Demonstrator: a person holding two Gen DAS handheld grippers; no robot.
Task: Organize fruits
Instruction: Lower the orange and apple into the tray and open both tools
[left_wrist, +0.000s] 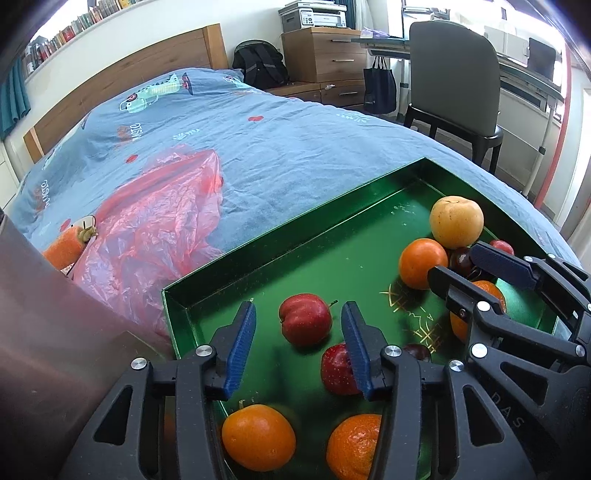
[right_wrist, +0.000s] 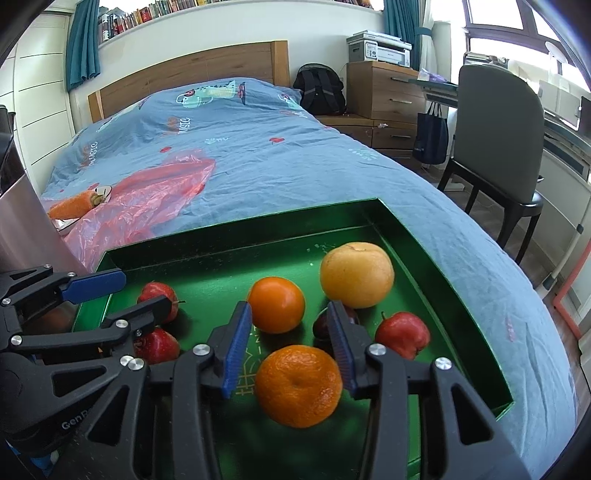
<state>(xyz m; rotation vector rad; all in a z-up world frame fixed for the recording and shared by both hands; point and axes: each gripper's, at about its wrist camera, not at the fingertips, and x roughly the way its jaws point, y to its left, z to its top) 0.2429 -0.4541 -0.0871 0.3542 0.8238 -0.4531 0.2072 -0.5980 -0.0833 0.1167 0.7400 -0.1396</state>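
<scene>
A: Both your grippers hang over the green tray, fingers apart. Right gripper straddles the near orange; contact is unclear.

B: Left gripper holds nothing, red apple just beyond. Looks like mid-sorting; next, close in squarely.

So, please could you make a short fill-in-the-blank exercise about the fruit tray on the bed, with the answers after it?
1. The fruits lie in a tray whose colour is ____.
2. The yellow fruit lies at the tray's ____ end.
3. The carrot lies ____ the tray, beside the red plastic bag.
4. An orange lies between the fingers of the ____ gripper.

Missing words: green; far; outside; right
</scene>
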